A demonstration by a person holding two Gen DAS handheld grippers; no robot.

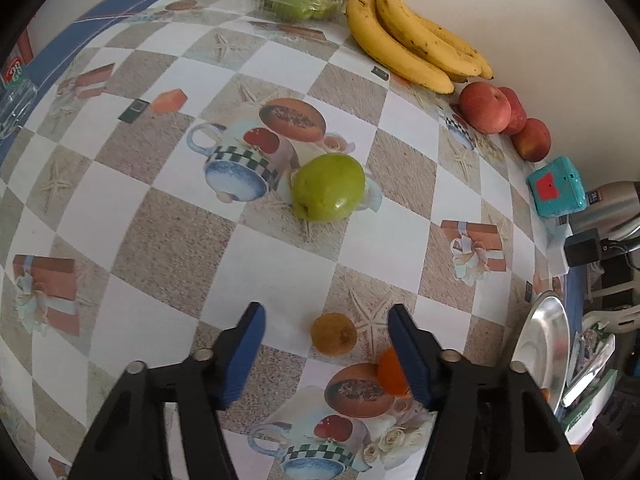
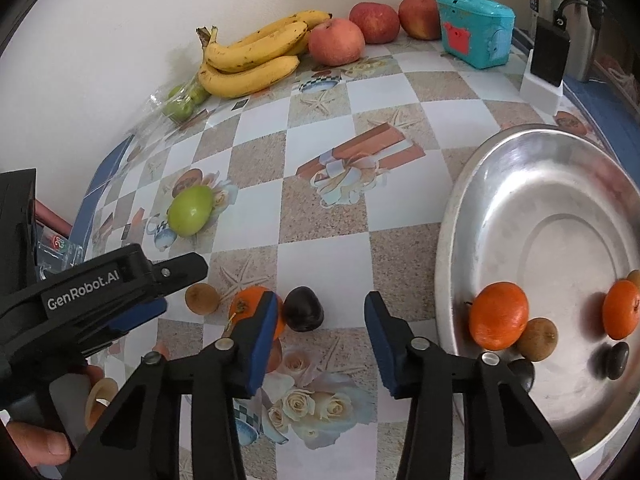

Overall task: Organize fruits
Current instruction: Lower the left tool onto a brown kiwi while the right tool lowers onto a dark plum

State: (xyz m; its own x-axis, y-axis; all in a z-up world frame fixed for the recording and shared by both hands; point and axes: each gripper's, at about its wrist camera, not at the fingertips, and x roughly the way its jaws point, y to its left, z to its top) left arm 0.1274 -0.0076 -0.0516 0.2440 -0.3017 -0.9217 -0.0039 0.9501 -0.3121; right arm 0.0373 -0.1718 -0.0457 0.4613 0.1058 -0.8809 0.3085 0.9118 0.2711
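Checkered oilcloth printed with cups, gift boxes and starfish covers the worktop (image 1: 280, 264), which runs up to a pale wall.

From the left wrist view, the left hand-held gripper (image 1: 326, 330) points steeply down with its blue pads apart and nothing pressed between them. A small brown fruit (image 1: 334, 334) lies on the cloth in the gap, touching neither pad. An orange (image 1: 390, 372) sits just behind the right-side pad, partly hidden by it. Farther off, a green apple (image 1: 329, 188) rests alone near the middle of the cloth. Along the wall lie a bunch of bananas (image 1: 412, 44), three red apples (image 1: 486, 107) in a row, and a clear bag of green fruit (image 1: 292, 0). A teal box (image 1: 556, 187) stands past the apples, and a steel plate (image 1: 544, 340) shows edge-on at the right.

From the right wrist view, the right hand-held gripper (image 2: 322, 308) also stands apart, holding nothing. A dark plum (image 2: 303, 309) lies on the cloth just ahead, between the pads' lines and close to the left-side pad, whose tip overlaps the orange (image 2: 250, 304). The brown fruit (image 2: 201, 298) sits left of that, under the other gripper's tip. The steel plate (image 2: 500, 184) at the right holds two oranges (image 2: 498, 315), a brown fruit and dark plums. A hand (image 2: 36, 444) grips the other tool's handle at lower left.
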